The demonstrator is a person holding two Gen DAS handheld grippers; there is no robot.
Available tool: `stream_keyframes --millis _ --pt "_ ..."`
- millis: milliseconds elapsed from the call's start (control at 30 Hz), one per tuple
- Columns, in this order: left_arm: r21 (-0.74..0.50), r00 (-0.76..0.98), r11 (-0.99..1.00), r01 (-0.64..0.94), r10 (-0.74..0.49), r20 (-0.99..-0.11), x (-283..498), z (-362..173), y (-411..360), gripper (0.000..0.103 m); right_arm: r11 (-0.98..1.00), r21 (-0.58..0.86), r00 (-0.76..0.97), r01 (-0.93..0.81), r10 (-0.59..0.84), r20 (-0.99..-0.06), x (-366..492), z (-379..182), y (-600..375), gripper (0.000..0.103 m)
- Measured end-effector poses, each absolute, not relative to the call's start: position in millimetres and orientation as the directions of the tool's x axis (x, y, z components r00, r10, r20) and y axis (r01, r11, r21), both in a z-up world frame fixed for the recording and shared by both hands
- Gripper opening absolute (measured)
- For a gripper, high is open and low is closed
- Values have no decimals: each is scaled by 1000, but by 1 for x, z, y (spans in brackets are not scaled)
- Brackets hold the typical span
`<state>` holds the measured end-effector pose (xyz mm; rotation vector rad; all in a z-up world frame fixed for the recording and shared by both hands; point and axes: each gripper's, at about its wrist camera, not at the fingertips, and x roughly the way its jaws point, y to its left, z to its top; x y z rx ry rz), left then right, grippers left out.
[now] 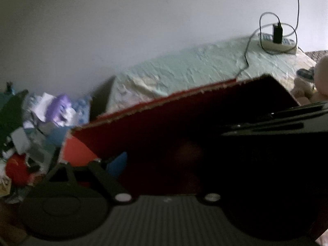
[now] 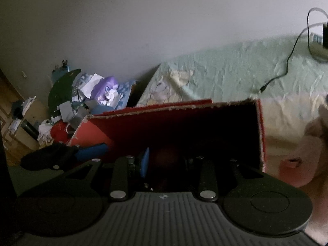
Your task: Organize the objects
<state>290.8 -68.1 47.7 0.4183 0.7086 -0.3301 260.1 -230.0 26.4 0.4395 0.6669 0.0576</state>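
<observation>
Red box (image 2: 184,127) open; right claw (image 2: 166,162) reaches level inside.

A cardboard box (image 2: 184,127) stands mid-frame on the bed (image 2: 225,73), its open side facing the camera. Something round, perhaps a ball (image 2: 166,155), lies inside. A clutter pile (image 2: 86,100) sits left; a power strip (image 1: 276,43) upper right.

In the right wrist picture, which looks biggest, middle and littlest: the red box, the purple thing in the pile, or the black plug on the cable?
1. Red box, though it sits nearest the camera.
2. Purple thing.
3. Black plug, tiny and farther off.
</observation>
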Motion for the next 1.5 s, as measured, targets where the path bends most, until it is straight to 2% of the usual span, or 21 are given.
stream_keyframes --millis 200,500,867,1000,1200,1500 --pt "195 757 901 387 -190 -626 258 72 -50 89 894 440 832 82 181 -524 228 43 -231 35" --pt "185 814 920 346 -197 -547 179 82 -30 93 878 479 866 -7 244 -436 163 52 -207 36" --pt "119 817 948 295 -186 -546 121 64 15 99 875 483 885 -38 254 -391 100 21 -184 42" --pt "84 808 948 307 -213 -550 108 52 23 99 854 518 888 -60 282 -363 83 5 -183 42" --pt "34 759 931 364 -275 -590 107 27 26 99 816 575 874 -53 317 -369 81 -21 -190 42" --pt "88 759 895 437 -314 -570 95 3 13 98 770 634 851 -72 380 -364 88 -45 -189 43"
